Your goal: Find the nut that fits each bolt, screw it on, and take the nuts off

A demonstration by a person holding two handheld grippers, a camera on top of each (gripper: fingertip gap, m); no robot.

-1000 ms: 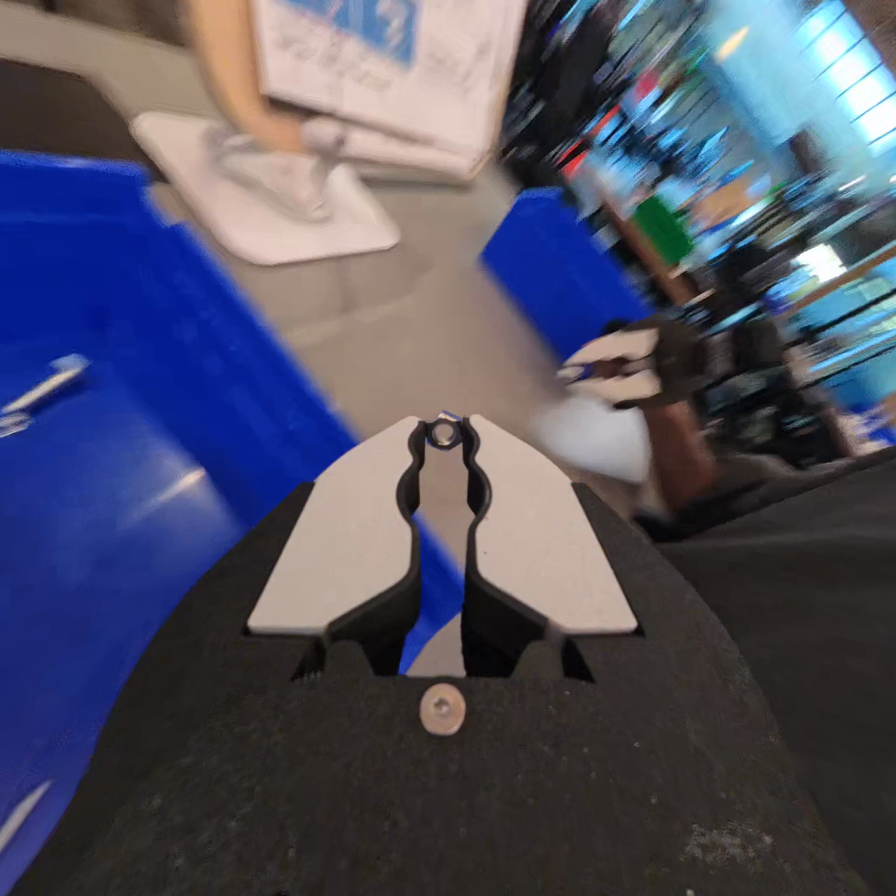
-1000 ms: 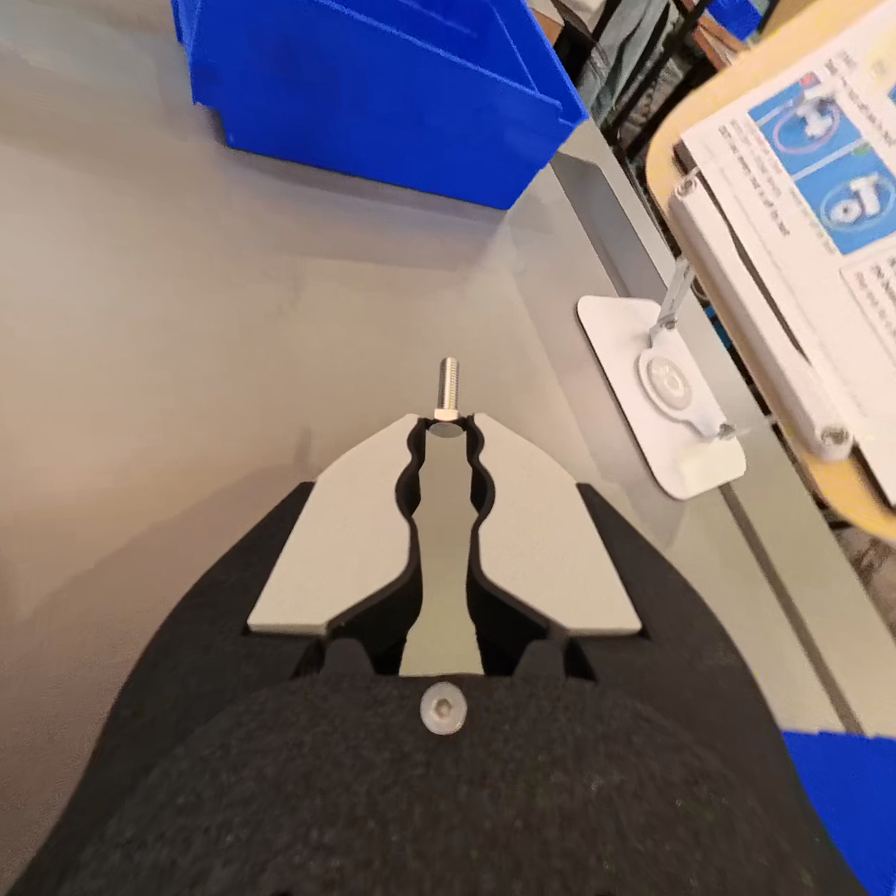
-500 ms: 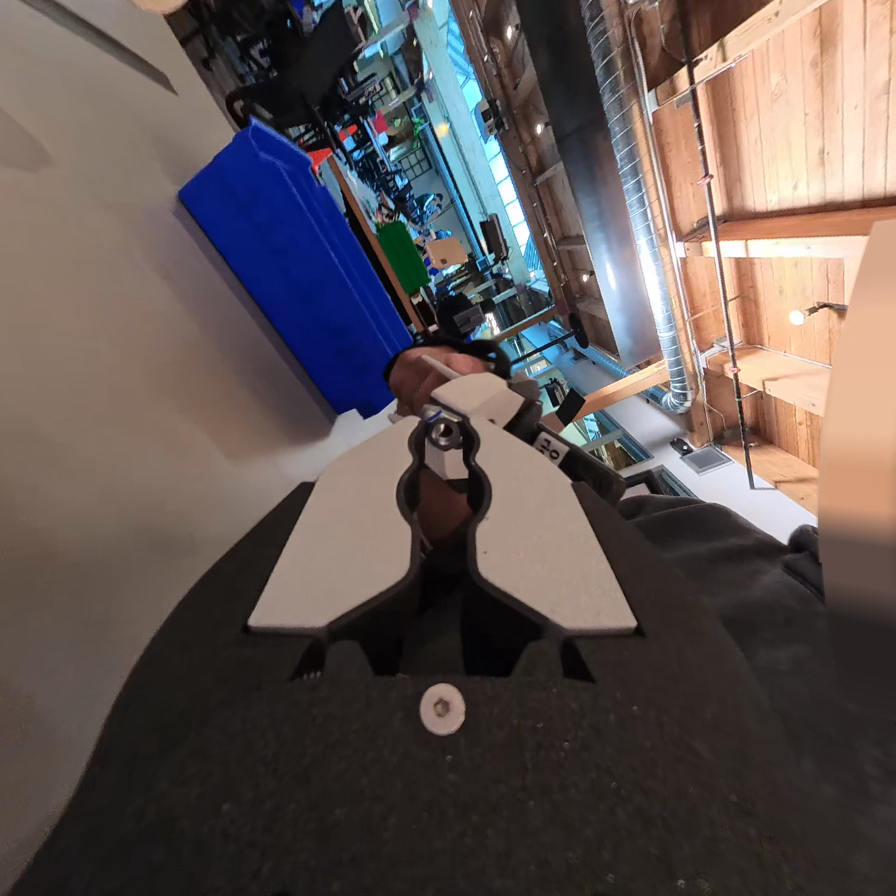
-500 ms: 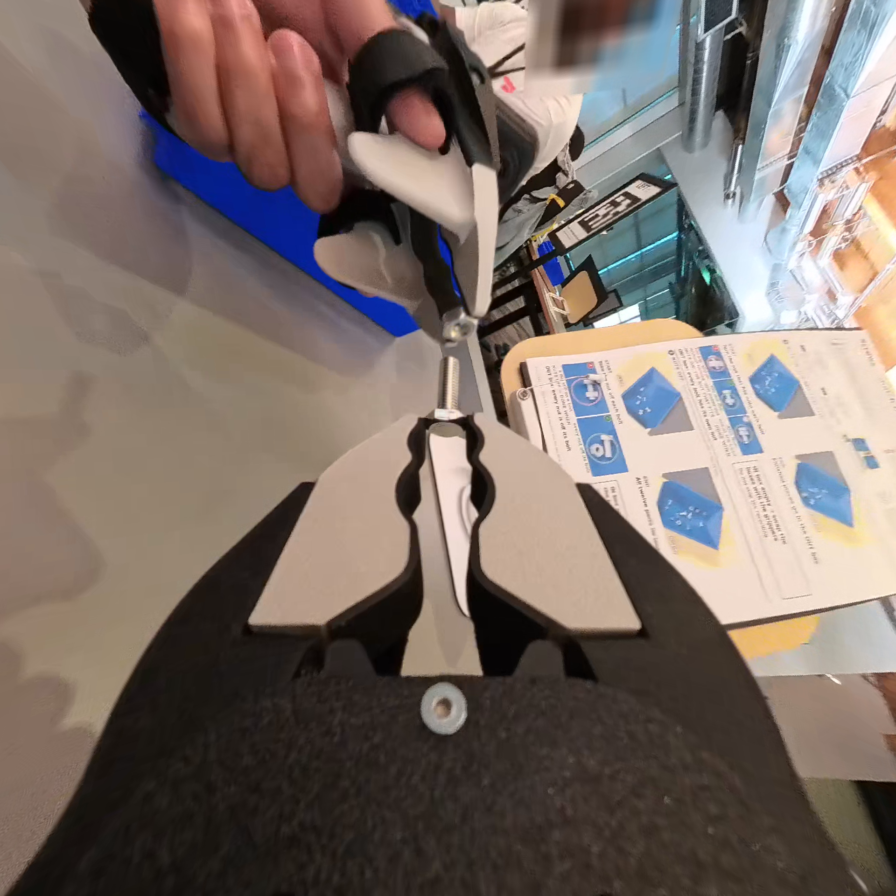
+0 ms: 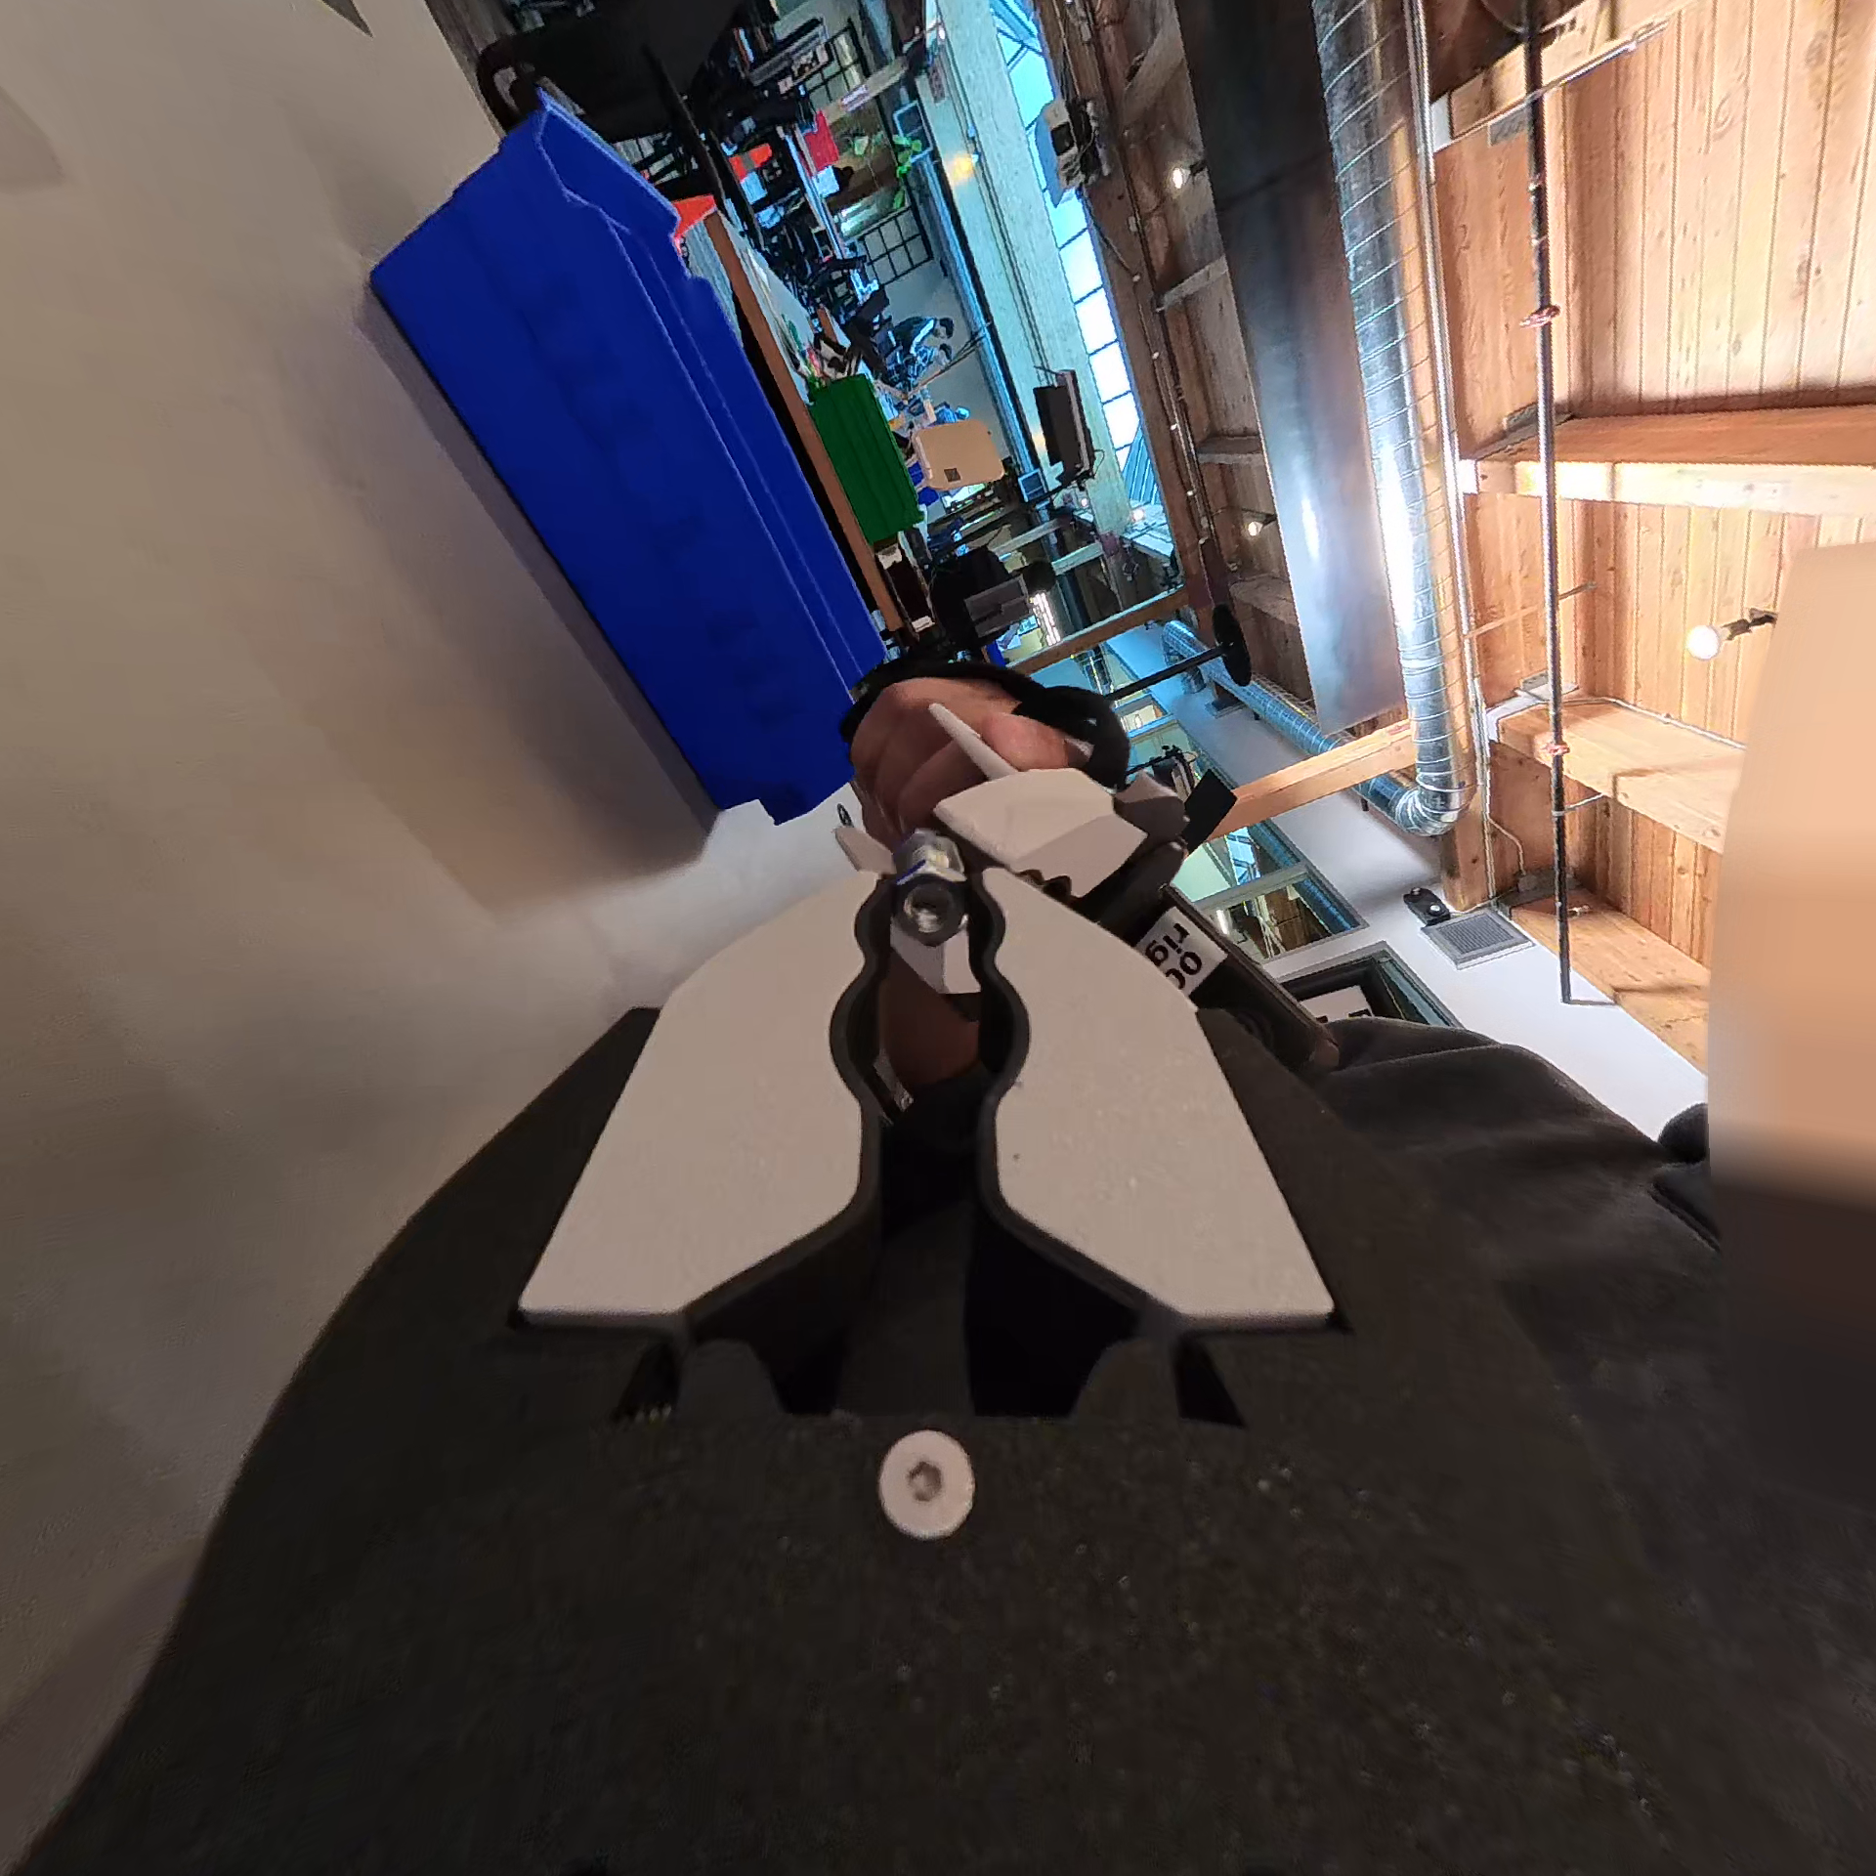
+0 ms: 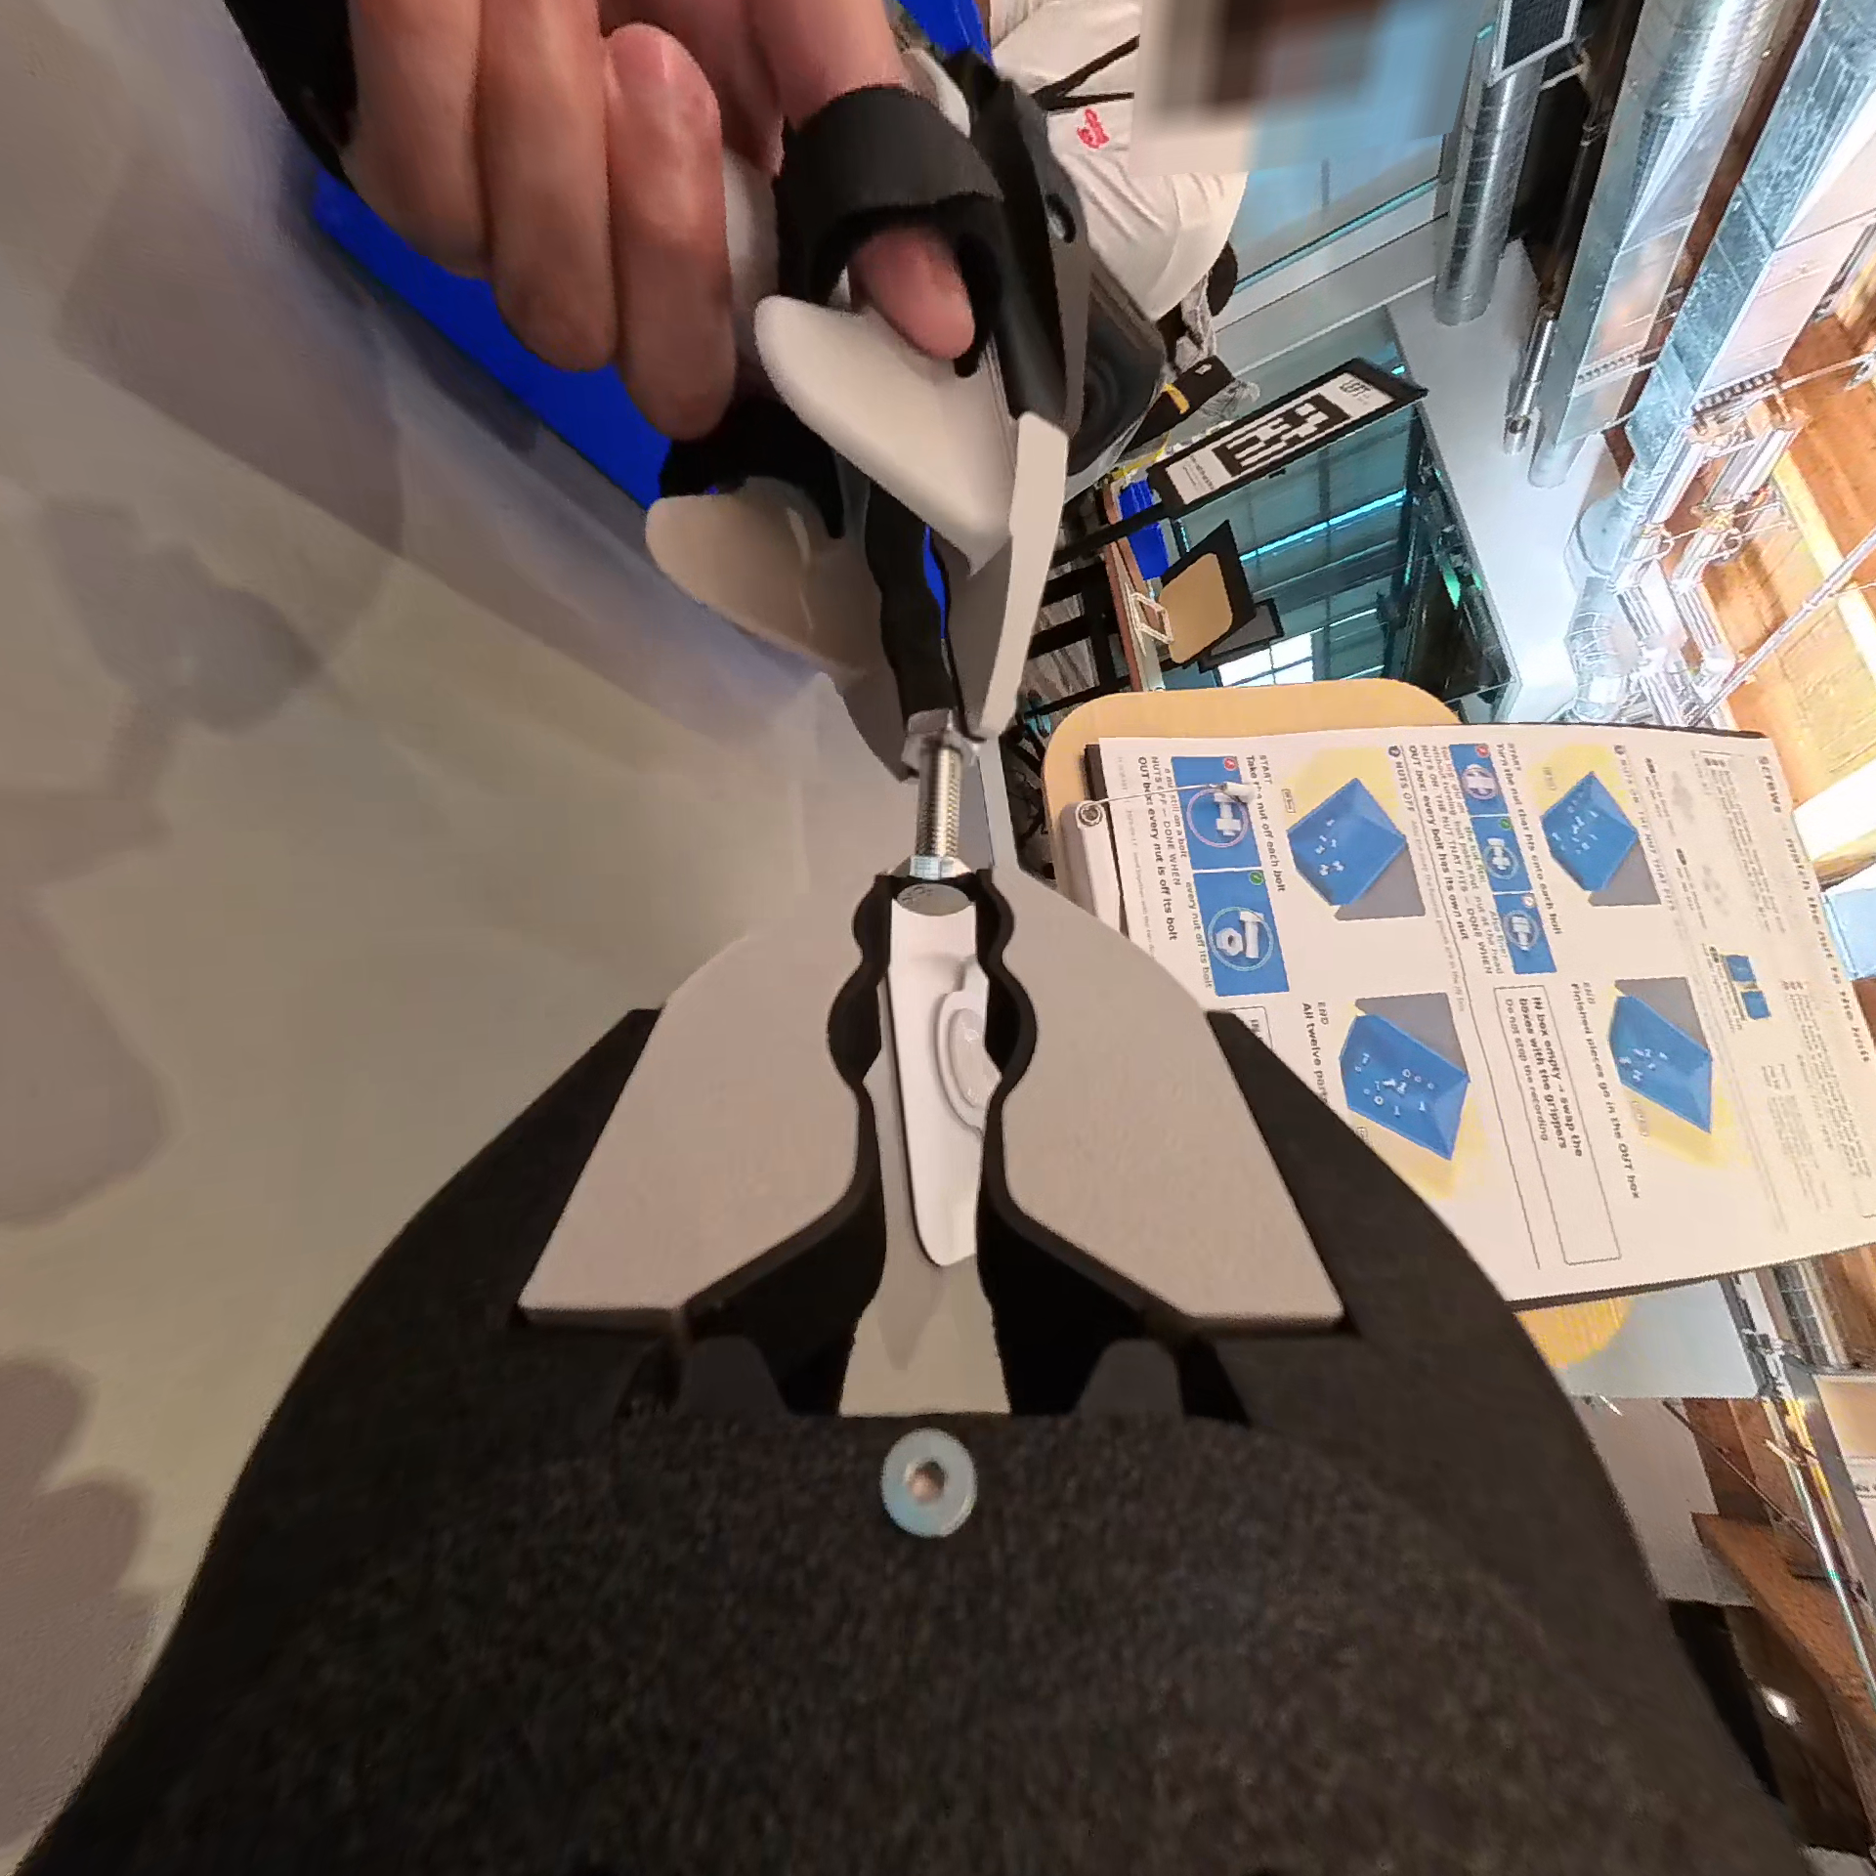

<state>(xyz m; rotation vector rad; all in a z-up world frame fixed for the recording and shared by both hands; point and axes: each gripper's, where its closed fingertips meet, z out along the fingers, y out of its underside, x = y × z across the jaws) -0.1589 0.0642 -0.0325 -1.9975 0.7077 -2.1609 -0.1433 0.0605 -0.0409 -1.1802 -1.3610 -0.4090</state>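
Grey table (image 6: 305, 914): blue bin (image 5: 629, 457) at 11 o'clock in the left wrist view; instruction sheet (image 6: 1472, 995) at 3 o'clock in the right wrist view. Right gripper (image 6: 936, 898) closed on the bolt (image 6: 939, 812) head, shank pointing to 12 o'clock. Left gripper (image 5: 926, 907) clamped on the nut (image 5: 926, 907), meeting the bolt's threaded tip.

Shiny metal bolt (image 6: 940, 812), nut (image 5: 929, 907); glossy blue plastic bin (image 5: 619, 447); matt table (image 6: 406, 914).

steel nut (image 5: 926, 907) on silver bolt (image 6: 939, 807) tip
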